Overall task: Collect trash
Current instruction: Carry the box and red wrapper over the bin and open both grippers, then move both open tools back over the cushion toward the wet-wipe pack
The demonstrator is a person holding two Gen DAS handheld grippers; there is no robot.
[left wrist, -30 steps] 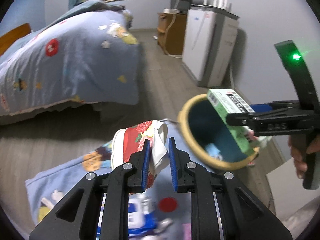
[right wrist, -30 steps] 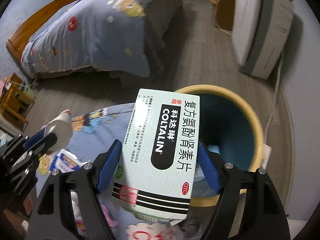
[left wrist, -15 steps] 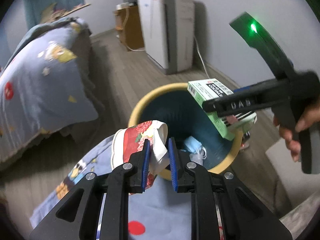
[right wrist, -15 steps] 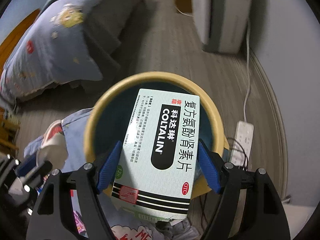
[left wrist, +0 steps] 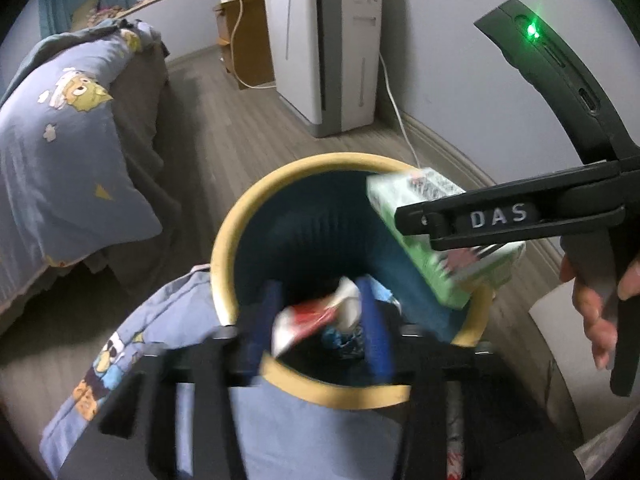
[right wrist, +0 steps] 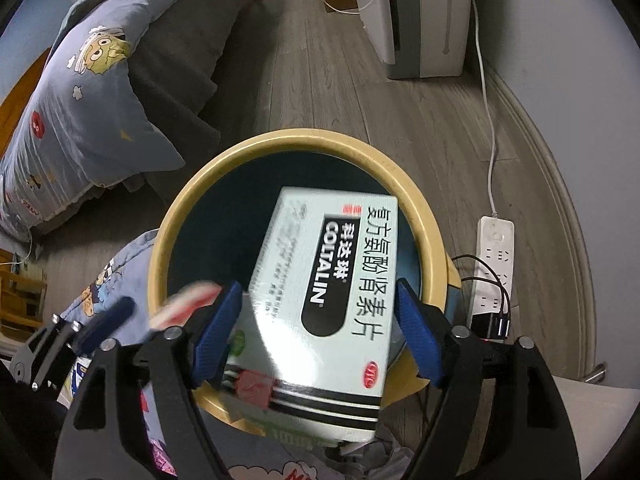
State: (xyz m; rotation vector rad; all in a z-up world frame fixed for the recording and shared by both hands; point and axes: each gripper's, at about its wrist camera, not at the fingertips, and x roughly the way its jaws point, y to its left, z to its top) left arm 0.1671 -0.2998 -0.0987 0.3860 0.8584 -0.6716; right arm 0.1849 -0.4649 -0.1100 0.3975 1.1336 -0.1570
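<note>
Bedroom floor, with a yellow-rimmed bin [right wrist: 430,240] under both claws. Left claw [left wrist: 320,322] has spread apart — its red-and-white wrapper [left wrist: 316,316] drops between the fingers. Right claw [right wrist: 316,334] looks parted too, the Coltalin box [right wrist: 332,300] slipping binward. Beyond lies a bed [right wrist: 100,92]. Two pieces nearly collected; more litter seems left.

A grey wood-plank floor [left wrist: 224,132] runs back to a pale bluish-grey wall [left wrist: 440,52] with a light skirting board [right wrist: 560,184] along its foot. Against that wall stands a white floor appliance [left wrist: 332,48] with a grey base, a white cable [right wrist: 486,92] trailing from beside it to a white power strip [right wrist: 496,256] on the floor, and a brown wooden cabinet [left wrist: 244,44] just beyond it. On the opposite side a bed [right wrist: 168,72] carries a blue cartoon-print duvet [left wrist: 60,148] hanging over its edge, with teal curtains [left wrist: 100,0] behind in dim, even light.
</note>
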